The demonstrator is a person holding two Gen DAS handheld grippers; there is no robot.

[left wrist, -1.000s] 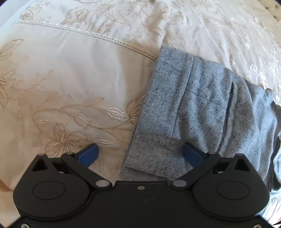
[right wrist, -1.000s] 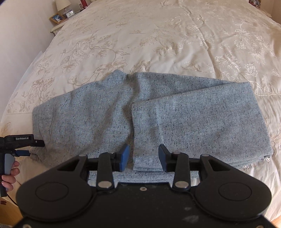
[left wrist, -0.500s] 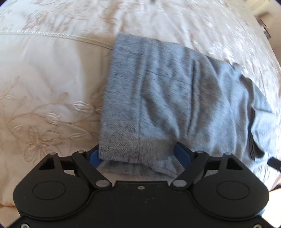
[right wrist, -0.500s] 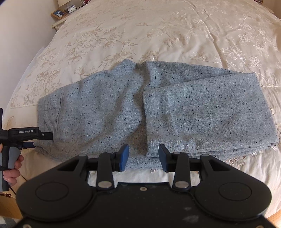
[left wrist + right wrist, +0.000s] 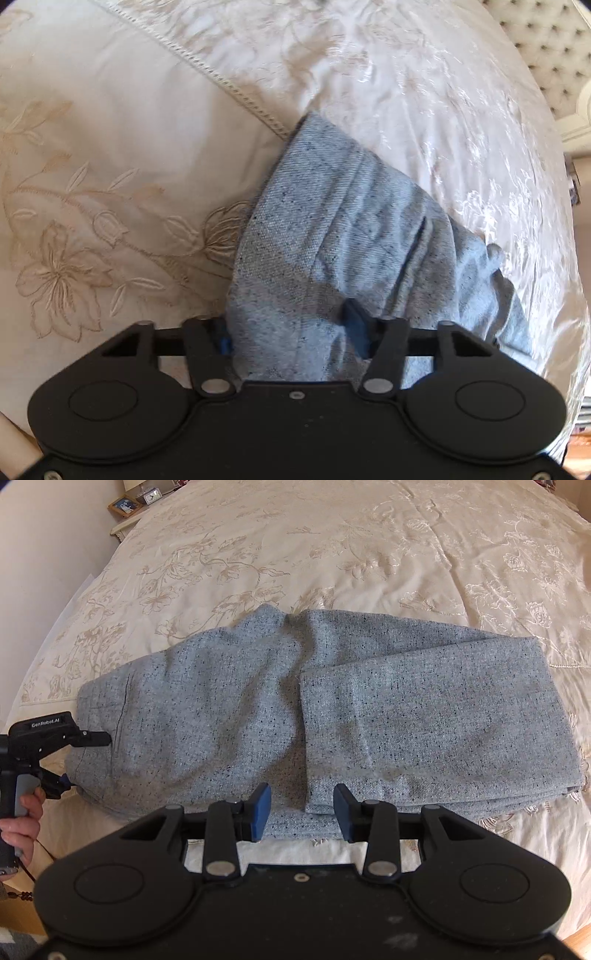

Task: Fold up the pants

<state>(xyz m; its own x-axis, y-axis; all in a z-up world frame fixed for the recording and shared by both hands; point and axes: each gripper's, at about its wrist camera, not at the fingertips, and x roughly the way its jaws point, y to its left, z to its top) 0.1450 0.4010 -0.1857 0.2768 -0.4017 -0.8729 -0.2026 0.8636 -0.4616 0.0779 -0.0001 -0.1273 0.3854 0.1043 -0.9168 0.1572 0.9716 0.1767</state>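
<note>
Grey speckled pants lie across a cream embroidered bedspread, the legs folded back over themselves on the right. My left gripper is shut on the waistband end of the pants, with cloth bunched between its blue pads. It also shows in the right wrist view at the pants' left edge. My right gripper is open and empty, just above the near edge of the pants by the folded leg's hem.
A nightstand with a framed photo and a clock stands at the far left of the bed. A tufted headboard shows at upper right in the left wrist view. The bed's near edge lies just below the pants.
My left gripper has closed on the waistband end, which now bunches between its pads. The right gripper has stayed open and moved slightly closer to the pants' near edge.
</note>
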